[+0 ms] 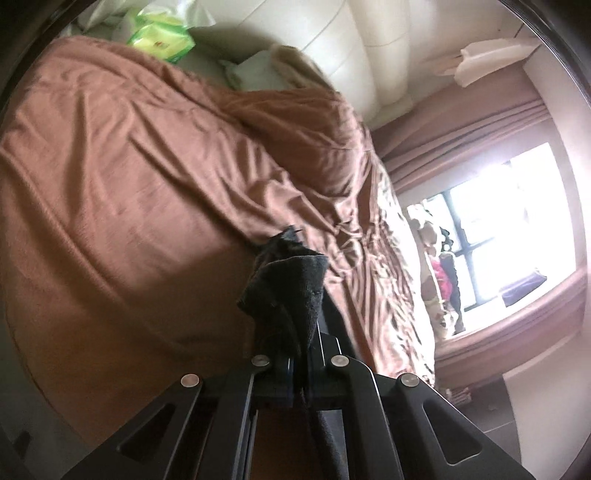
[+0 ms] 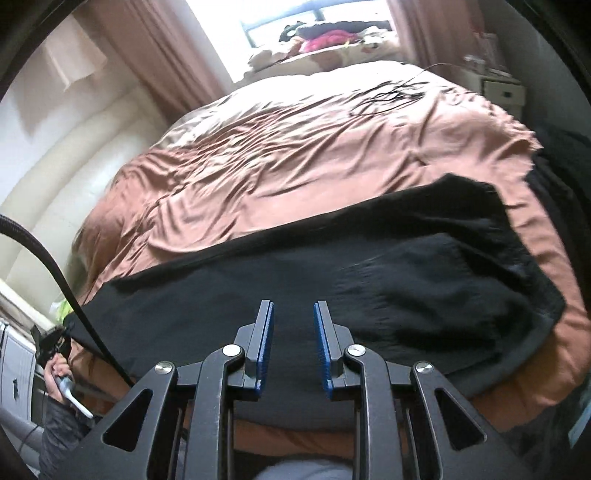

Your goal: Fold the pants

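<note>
Black pants (image 2: pixel 369 266) lie stretched across the brown bedcover (image 2: pixel 295 147), in front of my right gripper (image 2: pixel 293 306). That gripper hovers over the cloth, its blue pads (image 2: pixel 267 332) apart with nothing between them. In the left wrist view, my left gripper (image 1: pixel 297 325) is shut on a bunched end of the pants (image 1: pixel 288 277), lifted off the bedcover (image 1: pixel 129 166); the cloth hides its fingertips. At the far left of the right wrist view, a hand (image 2: pixel 59 369) holds that left gripper (image 2: pixel 50 341) at the end of the pants.
A cream padded headboard (image 1: pixel 332 44) stands behind the bed, with green packets (image 1: pixel 162 37) and pillows beside it. A bright window (image 2: pixel 317 18) with brown curtains and piled items lies beyond. Thin black cables (image 2: pixel 391 94) rest on the far bedcover. A thick black hose (image 2: pixel 48 266) crosses the left.
</note>
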{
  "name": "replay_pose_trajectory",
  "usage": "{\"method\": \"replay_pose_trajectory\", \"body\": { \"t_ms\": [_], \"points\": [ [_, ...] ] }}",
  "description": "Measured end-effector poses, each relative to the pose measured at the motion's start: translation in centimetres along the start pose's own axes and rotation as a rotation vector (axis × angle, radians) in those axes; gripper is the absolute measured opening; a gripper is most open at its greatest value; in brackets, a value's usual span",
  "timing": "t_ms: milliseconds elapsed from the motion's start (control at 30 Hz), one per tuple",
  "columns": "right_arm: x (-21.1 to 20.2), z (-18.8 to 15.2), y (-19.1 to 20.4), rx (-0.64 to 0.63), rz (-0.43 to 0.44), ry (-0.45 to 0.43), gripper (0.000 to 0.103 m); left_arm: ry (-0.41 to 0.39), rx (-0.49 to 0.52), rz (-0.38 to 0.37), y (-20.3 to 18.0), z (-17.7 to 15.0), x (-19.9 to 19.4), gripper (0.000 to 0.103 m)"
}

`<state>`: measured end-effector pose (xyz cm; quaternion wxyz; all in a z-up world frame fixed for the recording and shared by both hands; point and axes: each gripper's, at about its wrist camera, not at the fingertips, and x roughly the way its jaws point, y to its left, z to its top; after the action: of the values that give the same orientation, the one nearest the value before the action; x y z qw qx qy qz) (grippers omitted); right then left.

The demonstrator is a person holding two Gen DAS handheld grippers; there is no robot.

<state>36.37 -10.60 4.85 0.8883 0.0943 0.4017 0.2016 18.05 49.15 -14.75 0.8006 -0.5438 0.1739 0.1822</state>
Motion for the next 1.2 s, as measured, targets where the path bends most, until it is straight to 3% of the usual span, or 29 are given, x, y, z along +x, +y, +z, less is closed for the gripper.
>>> {"method": "replay_pose_trajectory", "body": {
  "t_ms": [533, 900, 1200],
  "points": [
    [11.2, -0.5, 8.7, -0.125, 0.106, 0.155, 0.019, -0.005, 0.045, -0.092, -6.6, 1.7, -1.3, 0.004],
    [19.0, -3.7, 14.3, -0.247, 0.126, 0.3, 0.018, -0.006, 0.066, -0.121, -8.9, 2.2, -1.9, 0.004],
    [22.0, -6.2, 15.3, -0.261, 0.085, 0.413, 0.015, 0.004, 0.085, -0.138, -10.0, 2.1, -1.8, 0.004]
  ]
}}
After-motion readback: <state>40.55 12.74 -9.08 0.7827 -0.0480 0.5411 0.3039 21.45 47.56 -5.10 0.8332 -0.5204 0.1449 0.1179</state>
